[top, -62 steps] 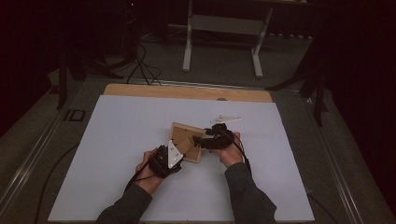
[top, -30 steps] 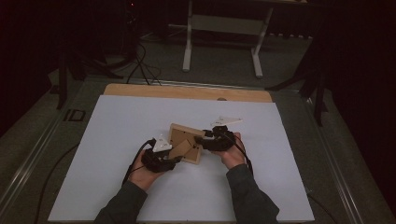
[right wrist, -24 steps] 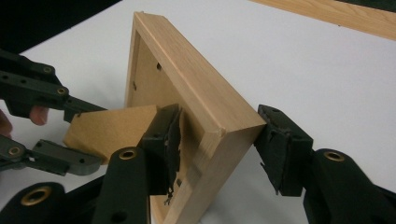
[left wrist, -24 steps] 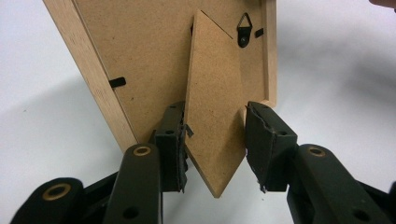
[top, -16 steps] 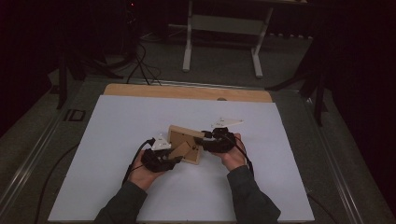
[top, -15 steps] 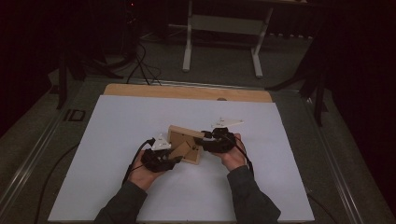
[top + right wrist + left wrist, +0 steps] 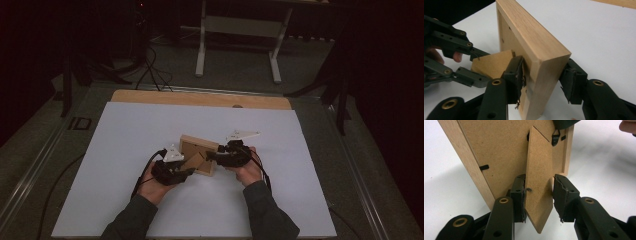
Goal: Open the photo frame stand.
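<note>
A small wooden picture frame (image 7: 197, 146) stands upright on the white table top (image 7: 125, 135), its back toward the person. Its brown hardboard easel leg (image 7: 194, 161) is swung out from the back (image 7: 499, 152). My left gripper (image 7: 186, 171) comes in from the lower left, and its pads (image 7: 520, 195) sit against both edges of the leg (image 7: 539, 185), shut on it. My right gripper (image 7: 210, 156) is shut on the frame's right side (image 7: 534, 45), one pad (image 7: 516, 75) on the back and one on the front. The left gripper (image 7: 475, 68) also shows holding the leg (image 7: 491, 63).
The white sheet spreads wide on every side of the frame. A wooden strip (image 7: 200, 98) runs along its far edge. Beyond the table are white desk legs (image 7: 202, 45) and cables (image 7: 150, 70) on a dark floor.
Two seconds ago the left gripper was lower and left of the frame; it has moved up to the easel leg and shut on it. The right gripper has held the frame throughout.
</note>
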The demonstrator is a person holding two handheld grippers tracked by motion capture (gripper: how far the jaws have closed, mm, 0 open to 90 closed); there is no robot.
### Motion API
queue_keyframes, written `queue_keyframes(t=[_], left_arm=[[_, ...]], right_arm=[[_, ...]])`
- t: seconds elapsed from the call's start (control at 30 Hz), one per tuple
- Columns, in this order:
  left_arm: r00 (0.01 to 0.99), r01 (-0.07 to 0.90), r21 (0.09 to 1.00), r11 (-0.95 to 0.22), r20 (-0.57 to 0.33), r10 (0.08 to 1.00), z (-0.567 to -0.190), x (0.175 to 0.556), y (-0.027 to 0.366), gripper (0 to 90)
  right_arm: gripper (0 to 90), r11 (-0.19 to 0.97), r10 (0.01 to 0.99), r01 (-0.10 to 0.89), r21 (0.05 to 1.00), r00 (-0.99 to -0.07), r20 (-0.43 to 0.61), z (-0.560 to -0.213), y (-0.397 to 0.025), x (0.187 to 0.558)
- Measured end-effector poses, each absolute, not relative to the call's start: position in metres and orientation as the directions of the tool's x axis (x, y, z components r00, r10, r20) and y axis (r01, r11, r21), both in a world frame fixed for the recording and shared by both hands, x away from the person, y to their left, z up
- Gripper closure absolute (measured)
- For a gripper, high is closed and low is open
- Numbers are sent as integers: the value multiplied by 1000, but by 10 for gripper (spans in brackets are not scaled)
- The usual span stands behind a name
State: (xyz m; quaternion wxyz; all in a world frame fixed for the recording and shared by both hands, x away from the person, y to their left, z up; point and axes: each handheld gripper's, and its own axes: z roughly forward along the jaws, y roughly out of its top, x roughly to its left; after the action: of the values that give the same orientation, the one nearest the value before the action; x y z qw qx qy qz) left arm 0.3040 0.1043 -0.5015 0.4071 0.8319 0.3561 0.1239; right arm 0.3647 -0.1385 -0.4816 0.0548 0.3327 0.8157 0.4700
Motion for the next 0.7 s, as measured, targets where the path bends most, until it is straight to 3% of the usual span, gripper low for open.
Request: queue_keyframes(t=[0.7], left_arm=[[649,503,769,-394,-35,760,-509,320,93,661]], right_arm=[[522,351,643,460,816,-752,147,-472,-132,371]])
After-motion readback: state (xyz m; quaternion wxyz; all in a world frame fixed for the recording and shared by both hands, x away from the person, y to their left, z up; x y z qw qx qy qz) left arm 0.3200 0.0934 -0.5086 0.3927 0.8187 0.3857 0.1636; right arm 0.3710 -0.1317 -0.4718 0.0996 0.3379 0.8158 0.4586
